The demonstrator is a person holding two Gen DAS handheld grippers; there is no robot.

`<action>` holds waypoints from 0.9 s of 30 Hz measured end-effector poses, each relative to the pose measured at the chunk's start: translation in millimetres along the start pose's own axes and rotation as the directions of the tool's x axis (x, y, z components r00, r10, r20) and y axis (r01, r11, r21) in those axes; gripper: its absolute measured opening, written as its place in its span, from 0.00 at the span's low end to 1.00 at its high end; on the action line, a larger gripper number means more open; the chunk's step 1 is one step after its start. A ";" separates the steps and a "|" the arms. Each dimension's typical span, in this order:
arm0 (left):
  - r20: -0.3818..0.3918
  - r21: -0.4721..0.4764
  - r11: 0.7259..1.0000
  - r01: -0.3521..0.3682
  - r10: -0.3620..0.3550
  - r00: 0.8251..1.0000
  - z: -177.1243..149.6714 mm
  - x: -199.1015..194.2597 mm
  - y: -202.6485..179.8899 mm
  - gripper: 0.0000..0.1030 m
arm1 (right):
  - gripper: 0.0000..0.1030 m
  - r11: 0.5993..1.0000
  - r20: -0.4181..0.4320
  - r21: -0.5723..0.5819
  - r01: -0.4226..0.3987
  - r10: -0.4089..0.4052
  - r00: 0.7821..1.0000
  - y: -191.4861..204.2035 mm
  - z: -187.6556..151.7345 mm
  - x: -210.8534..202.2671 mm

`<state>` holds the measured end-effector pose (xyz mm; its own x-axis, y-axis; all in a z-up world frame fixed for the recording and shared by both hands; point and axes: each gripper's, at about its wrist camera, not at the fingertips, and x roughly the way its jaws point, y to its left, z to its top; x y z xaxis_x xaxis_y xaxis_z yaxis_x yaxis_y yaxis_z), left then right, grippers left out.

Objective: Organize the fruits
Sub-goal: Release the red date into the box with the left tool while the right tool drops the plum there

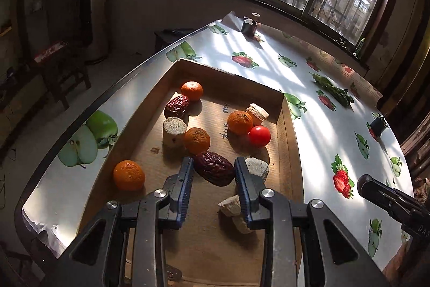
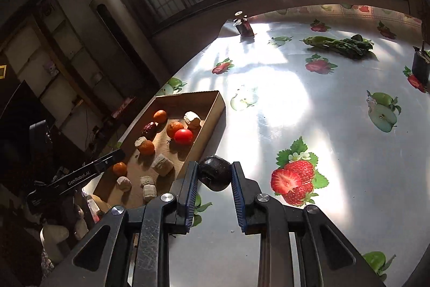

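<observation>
While my left gripper (image 1: 214, 162) hangs over the cardboard tray (image 1: 289, 131), its jaws are spread either side of a wrinkled red date (image 1: 214, 168) at lower centre, not visibly pressing it. Around it lie four oranges, one (image 1: 129, 175) at lower left, a second date (image 1: 176, 106), a red tomato (image 1: 259, 135) and pale corky chunks, one (image 1: 257, 168) right beside my right-hand finger. At the lower right edge my other tool's tip pokes in. From the right wrist view, my right gripper (image 2: 214, 174) pinches a dark round fruit (image 2: 214, 173) above the fruit-print tablecloth (image 2: 336, 125), just right of the tray's near corner; that fruit is unseen from the left. A green vegetable bundle (image 2: 340, 44) lies at upper right.
</observation>
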<state>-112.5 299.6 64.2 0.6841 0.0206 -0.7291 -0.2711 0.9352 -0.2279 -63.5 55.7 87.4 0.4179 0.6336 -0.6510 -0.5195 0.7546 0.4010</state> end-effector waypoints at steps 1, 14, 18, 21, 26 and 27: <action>-0.002 0.004 1.000 -0.010 0.010 1.000 -1.6 1.8 3.2 0.30 | 0.26 0.999 -0.020 -0.034 -0.011 0.010 1.000 16.2 -4.7 10.1; -0.060 -0.001 0.998 -0.064 0.064 0.996 -9.6 32.0 15.2 0.30 | 0.26 0.960 -0.195 -0.281 0.001 -0.058 0.979 94.3 -51.7 97.5; -0.073 -0.040 0.997 -0.066 0.063 0.995 -10.2 34.1 22.8 0.30 | 0.27 0.957 -0.196 -0.289 -0.004 -0.055 0.979 97.3 -54.2 101.3; -0.070 -0.055 0.996 -0.073 0.069 0.995 -11.3 31.9 26.7 0.32 | 0.27 0.955 -0.199 -0.297 -0.007 -0.055 0.978 99.2 -56.4 102.8; -0.030 -0.057 0.995 -0.082 0.081 0.996 -10.4 14.8 27.0 0.45 | 0.32 0.956 -0.185 -0.293 -0.005 -0.052 0.981 100.5 -57.3 97.6; -0.017 -0.053 0.995 -0.087 0.086 0.996 -9.6 9.6 25.4 0.48 | 0.38 0.958 -0.171 -0.285 -0.006 -0.045 0.984 100.4 -56.4 94.0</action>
<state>-119.3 320.2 45.2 0.6468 0.0949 -0.7567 -0.3646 0.9099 -0.1976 -118.4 181.5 30.1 0.3073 0.5606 -0.7689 -0.7129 0.6708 0.2042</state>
